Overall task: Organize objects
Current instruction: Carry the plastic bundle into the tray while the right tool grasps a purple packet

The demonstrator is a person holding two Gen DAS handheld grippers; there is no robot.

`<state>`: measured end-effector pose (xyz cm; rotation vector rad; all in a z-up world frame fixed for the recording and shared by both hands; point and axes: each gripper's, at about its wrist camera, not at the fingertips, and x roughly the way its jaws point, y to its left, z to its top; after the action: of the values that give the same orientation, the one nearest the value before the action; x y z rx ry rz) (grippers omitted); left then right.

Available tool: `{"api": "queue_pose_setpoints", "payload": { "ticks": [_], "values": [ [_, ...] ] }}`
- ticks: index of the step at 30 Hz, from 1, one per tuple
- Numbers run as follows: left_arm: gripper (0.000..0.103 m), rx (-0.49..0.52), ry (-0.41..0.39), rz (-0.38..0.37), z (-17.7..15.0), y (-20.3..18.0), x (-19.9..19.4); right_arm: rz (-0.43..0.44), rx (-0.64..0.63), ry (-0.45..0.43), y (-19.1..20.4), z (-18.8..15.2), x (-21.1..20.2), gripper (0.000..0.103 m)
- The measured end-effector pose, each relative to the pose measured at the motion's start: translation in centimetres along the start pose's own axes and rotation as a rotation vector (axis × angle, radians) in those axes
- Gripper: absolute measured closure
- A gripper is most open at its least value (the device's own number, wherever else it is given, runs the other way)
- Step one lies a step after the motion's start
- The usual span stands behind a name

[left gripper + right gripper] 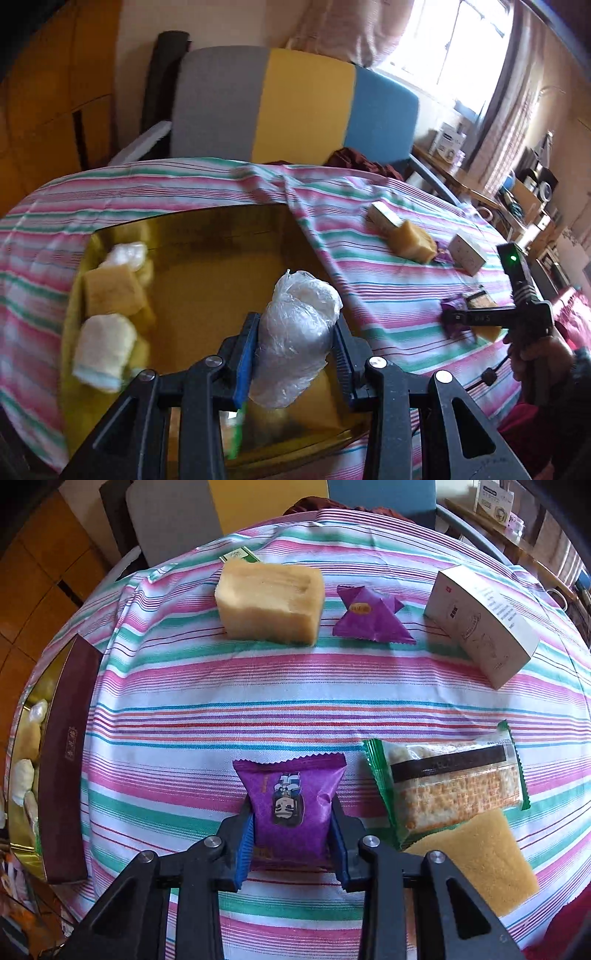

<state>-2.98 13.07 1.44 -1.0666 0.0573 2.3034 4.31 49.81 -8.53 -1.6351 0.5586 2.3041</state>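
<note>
The right gripper [291, 834] pinches a glossy purple packet [290, 805] (crinkle-edged) on the striped cloth [221, 716]; the left gripper [295, 354] clamps a crumpled plastic bundle [295, 332].

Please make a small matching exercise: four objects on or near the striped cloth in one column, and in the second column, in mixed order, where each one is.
Objects:
1. clear plastic bundle
2. purple snack packet
3. white carton
4. green-edged cracker pack

Places:
A. on the cloth, beside a yellow sponge
B. between the left gripper's fingers, above the gold tray
C. far right of the cloth
D. between the right gripper's fingers

Pairs: 1-B, 2-D, 3-C, 4-A
</note>
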Motion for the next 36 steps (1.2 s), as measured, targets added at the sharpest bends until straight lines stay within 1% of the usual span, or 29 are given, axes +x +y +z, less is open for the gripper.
{"api": "queue_pose_setpoints", "payload": {
  "ticks": [3, 8, 10, 12, 16, 19, 22, 26, 29, 31, 34, 35, 36],
  "values": [
    [0.065, -0.065, -0.021, 0.055, -0.5, 3.4, -1.3, 0.012, 0.003, -0.003, -0.5, -0.1, -0.1, 0.067],
    [0.065, -0.162, -0.029, 0.13, -1.5, 8.1, -2.5, -0.014, -0.021, -0.014, 0.0, -0.2, -0.1, 0.067],
    [0.065, -0.196, -0.024, 0.137, -1.9, 9.2, -2.6, -0.026, -0.033, -0.018, 0.4, -0.3, -0.1, 0.067],
    [0.065, -0.227, -0.013, 0.128, -2.2, 10.1, -2.5, -0.033, -0.04, -0.021, 0.5, -0.4, -0.1, 0.067],
    [0.064, -0.222, 0.008, 0.104, -1.1, 10.3, -1.4, -0.034, -0.042, -0.023, 0.3, -0.4, -0.2, 0.067],
    [0.064, -0.206, 0.019, 0.095, 1.0, 10.3, 0.4, -0.038, -0.046, -0.023, 0.3, -0.5, -0.3, 0.067],
    [0.064, -0.164, 0.044, 0.117, 3.4, 10.2, 3.2, -0.039, -0.047, -0.023, 0.2, -0.5, -0.3, 0.067],
    [0.064, -0.153, 0.102, 0.148, 6.1, 11.1, 7.4, -0.039, -0.052, -0.023, 0.2, -0.5, -0.3, 0.067],
    [0.062, -0.156, 0.15, 0.166, 7.2, 12.0, 10.2, -0.038, -0.053, -0.023, 0.3, -0.5, -0.3, 0.067],
    [0.062, -0.158, 0.174, 0.212, 7.6, 12.8, 11.9, -0.038, -0.055, -0.023, 0.4, -0.6, -0.3, 0.067],
    [0.061, -0.155, 0.206, 0.256, 7.8, 13.9, 13.9, -0.04, -0.062, -0.026, 0.5, -0.6, -0.3, 0.067],
    [0.06, -0.157, 0.211, 0.261, 7.8, 14.2, 14.3, -0.04, -0.064, -0.027, 0.5, -0.7, -0.3, 0.067],
    [0.056, -0.159, 0.216, 0.263, 7.7, 14.4, 14.5, -0.039, -0.065, -0.028, 0.5, -0.7, -0.2, 0.067]
  ]
}}
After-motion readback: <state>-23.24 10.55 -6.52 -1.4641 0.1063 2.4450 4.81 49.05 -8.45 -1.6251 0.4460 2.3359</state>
